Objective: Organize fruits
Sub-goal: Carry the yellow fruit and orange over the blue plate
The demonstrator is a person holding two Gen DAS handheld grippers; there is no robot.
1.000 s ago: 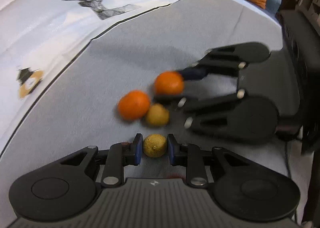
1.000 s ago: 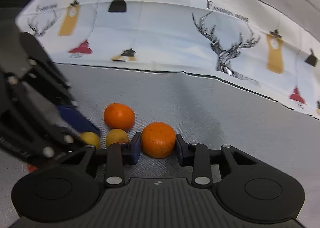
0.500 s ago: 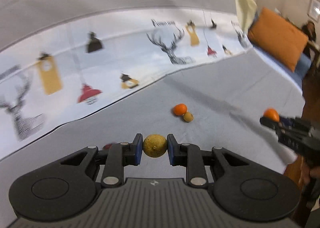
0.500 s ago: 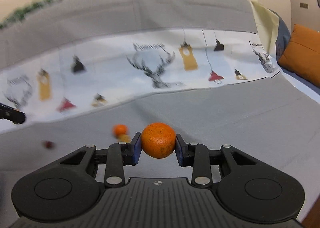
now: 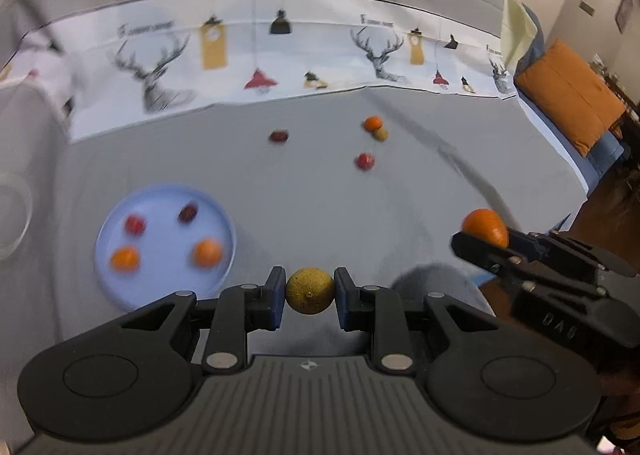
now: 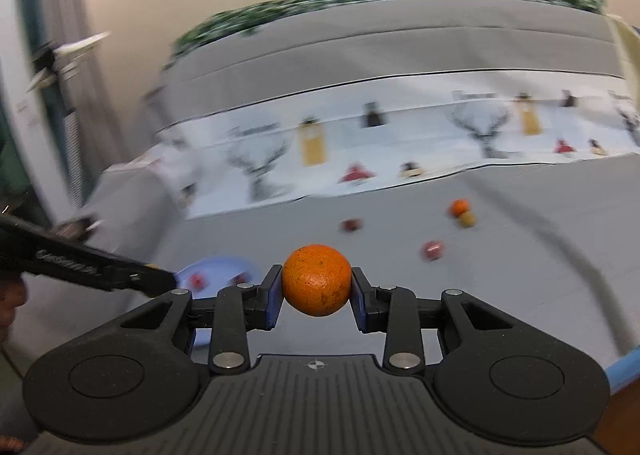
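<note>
My left gripper point(image 5: 310, 291) is shut on a small yellow-green lime point(image 5: 310, 290), held in the air above the grey cloth. My right gripper point(image 6: 317, 281) is shut on an orange point(image 6: 317, 280); in the left wrist view that orange point(image 5: 485, 226) shows at the right with the right gripper behind it. A light blue plate point(image 5: 120, 293) lies at the lower left and holds two oranges point(image 5: 125, 258) and two red fruits point(image 5: 135, 224). Farther off on the cloth lie an orange point(image 5: 373, 122) touching a yellowish fruit point(image 5: 381, 134), a red fruit point(image 5: 365, 161) and a dark red fruit point(image 5: 279, 136).
A white printed cloth with deer and lamps point(image 5: 280, 55) runs along the back of the grey cover. An orange cushion point(image 5: 568, 95) sits at the far right. A pale round rim point(image 5: 16, 215) shows at the left edge. The bed edge drops off at the right.
Both grippers have lifted and pulled far back from the fruit pile, each carrying its fruit. The view has swung left, and the blue plate has come into sight.
</note>
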